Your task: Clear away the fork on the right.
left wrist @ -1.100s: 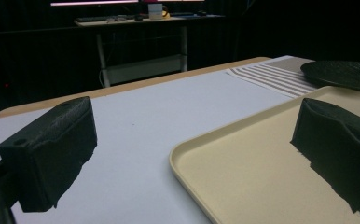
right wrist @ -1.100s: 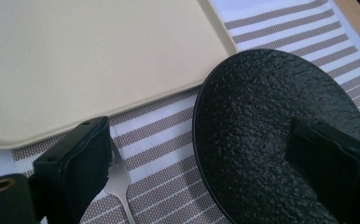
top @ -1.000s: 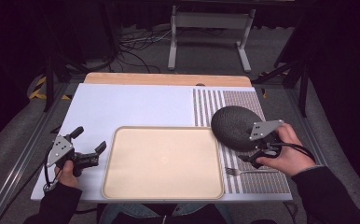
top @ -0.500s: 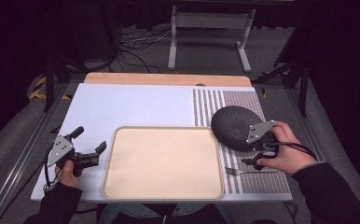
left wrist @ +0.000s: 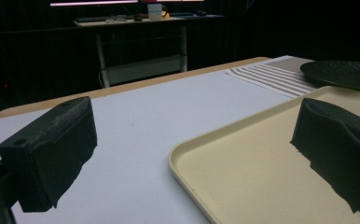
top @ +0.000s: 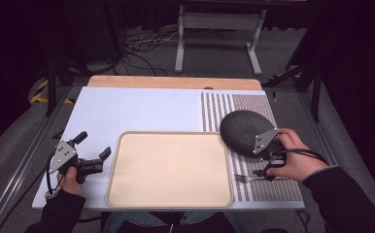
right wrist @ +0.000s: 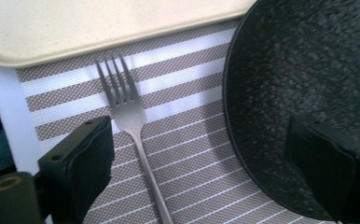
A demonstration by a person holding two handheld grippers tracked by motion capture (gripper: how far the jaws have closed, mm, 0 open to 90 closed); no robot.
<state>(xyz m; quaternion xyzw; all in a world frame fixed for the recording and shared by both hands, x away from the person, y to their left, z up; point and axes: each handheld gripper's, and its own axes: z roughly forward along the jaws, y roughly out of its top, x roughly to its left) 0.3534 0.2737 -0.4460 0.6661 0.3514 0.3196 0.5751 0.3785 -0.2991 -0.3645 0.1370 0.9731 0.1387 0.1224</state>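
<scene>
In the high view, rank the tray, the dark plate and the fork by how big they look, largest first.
1. Tray, clearly the largest.
2. Dark plate, partly covered by the right claw.
3. Fork, the smallest, a thin sliver on the striped mat.

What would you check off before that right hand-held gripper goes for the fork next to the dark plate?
1. Right hand-held gripper jaws open: ok, they stand wide apart.
2. Slim silver metal fork between the jaws: ok, its handle runs up the gap, nearer one jaw.
3. Fork free of other things: ok, it lies alone on the grey striped placemat, tines just short of the tray.
4. Round dark speckled plate clear of the jaws: not ok, one jaw overlaps its rim.
5. Cream rectangular plastic tray has bare room: ok.
6. Left hand-held gripper out of the way: ok, open beside the tray's left edge.
</scene>
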